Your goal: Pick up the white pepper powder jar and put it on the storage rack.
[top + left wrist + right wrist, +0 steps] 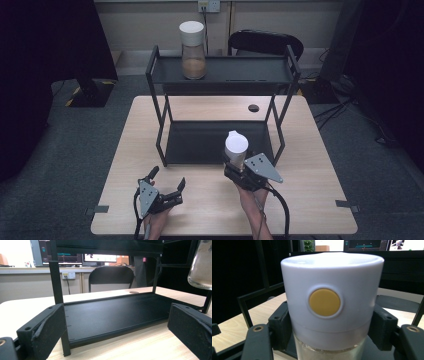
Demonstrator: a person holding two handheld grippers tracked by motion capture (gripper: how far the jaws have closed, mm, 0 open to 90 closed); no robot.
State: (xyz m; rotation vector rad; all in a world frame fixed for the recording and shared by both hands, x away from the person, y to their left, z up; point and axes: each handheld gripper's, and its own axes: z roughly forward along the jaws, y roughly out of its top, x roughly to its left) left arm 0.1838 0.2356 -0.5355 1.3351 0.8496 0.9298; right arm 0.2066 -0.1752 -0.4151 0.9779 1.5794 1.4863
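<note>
White and smooth, the cap of the jar (332, 300) sits close to the right gripper view's camera, a broad rounded lid with a round yellow button (324, 302) set in a shallow ring on its side. Below the cap the body is clear glass, with a pale sandy filling behind it. The right gripper (243, 170) pinches this jar, its black jaws pressed against the glass on both sides just under the cap. From the high view the jar (236, 150) stands upright in the grip near the front right post of the black metal rack (160, 75), over the wooden table (310, 200). The left gripper (165, 184) rests near the table's front edge with its jaws spread wide and nothing between them, facing the rack's lower shelf (112, 312). Farther back, on the rack's top shelf, a second jar (193, 49) of the same make stands, brown powder filling its lower part. Behind the table is a black chair (265, 42).
</note>
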